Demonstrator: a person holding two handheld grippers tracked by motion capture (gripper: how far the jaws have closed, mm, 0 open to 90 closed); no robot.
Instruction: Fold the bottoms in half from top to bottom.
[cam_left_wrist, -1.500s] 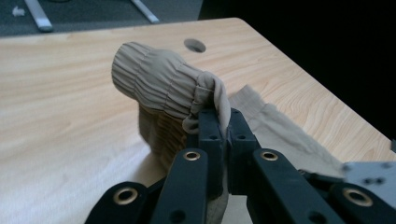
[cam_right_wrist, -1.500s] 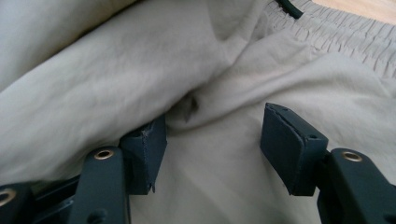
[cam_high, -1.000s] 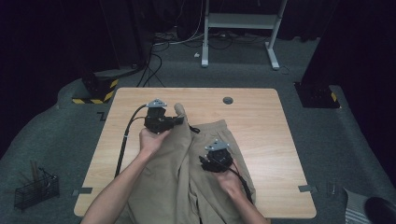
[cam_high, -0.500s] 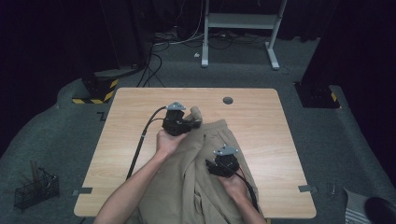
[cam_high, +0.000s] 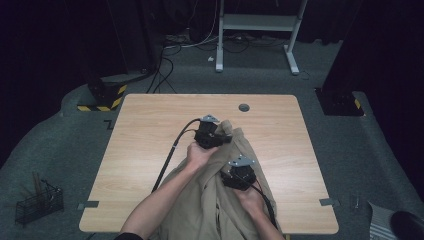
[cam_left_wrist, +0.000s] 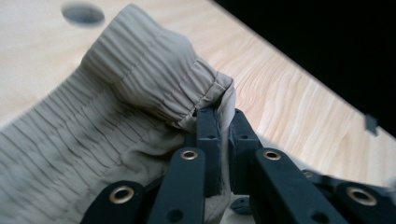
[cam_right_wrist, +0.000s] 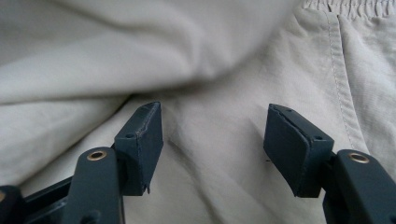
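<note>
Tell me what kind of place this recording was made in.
Probably a lab or studio set up for recording: a lone wooden table on grey carpet, black curtains all round, loose cables on the floor behind.

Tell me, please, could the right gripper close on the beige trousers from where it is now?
Probably yes: the right gripper stands open directly over the beige trousers, with nothing between its jaws and the cloth.

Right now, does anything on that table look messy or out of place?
Only the beige fabric garment: it lies crumpled on the light wooden table and hangs over the near edge. The left tool is shut on its ribbed elastic band; the right tool is open over the cloth. No damage or spill is visible.
</note>
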